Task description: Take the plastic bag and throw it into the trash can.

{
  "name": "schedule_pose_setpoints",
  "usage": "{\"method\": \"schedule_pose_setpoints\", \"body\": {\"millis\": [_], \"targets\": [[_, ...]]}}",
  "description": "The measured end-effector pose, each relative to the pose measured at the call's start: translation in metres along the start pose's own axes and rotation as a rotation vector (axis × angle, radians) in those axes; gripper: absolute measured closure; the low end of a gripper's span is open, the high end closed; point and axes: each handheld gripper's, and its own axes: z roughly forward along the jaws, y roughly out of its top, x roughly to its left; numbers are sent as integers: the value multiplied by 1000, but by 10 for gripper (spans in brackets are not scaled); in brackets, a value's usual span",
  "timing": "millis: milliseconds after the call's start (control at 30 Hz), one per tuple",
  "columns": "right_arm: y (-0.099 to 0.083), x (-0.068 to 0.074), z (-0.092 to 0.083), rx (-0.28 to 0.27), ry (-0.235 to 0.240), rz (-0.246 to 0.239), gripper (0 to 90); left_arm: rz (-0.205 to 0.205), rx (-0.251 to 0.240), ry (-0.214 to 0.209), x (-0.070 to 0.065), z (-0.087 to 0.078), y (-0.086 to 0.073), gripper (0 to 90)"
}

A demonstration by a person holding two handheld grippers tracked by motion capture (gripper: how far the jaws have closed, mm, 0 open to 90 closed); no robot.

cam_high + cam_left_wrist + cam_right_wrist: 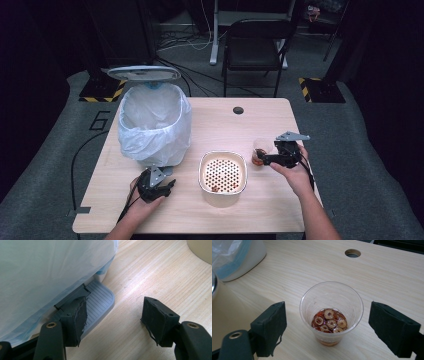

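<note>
A clear plastic cup (331, 302) holding brown liquid and round fruit slices stands on the wooden table (287, 270). My right gripper (333, 323) is open, with the cup between its pads and untouched on both sides. In the high view that gripper (263, 159) sits at the right, beside the cup (259, 151). My left gripper (115, 317) is open; its left pad rests on the grey pedal (100, 300) of a white bin (155, 125) lined with a bag. The bin's lid (144, 73) stands raised. My left gripper (165, 183) lies at the bin's foot.
A cream bowl with a perforated strainer insert (223, 172) sits mid-table between my hands, with small bits in it. A round cable hole (238, 110) lies at the far edge. A black chair (255, 42) stands beyond the table.
</note>
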Motion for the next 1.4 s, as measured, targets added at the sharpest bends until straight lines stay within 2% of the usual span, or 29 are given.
{"method": "schedule_pose_setpoints", "body": {"millis": [167,567,833,1033,1400], "targets": [[-2,-2,12,2,-8,13,142,0,0,0,0,0,0,367],[-5,-2,30,34,-18,5,143,0,0,2,0,0,0,366],[-6,-3,36,55,-27,-7,151,0,0,0,0,0,0,366],[-11,-2,39,42,-34,17,180,0,0,0,0,0,0,366],[-17,-4,44,50,-34,13,203,0,-1,0,0,0,0,366]]}}
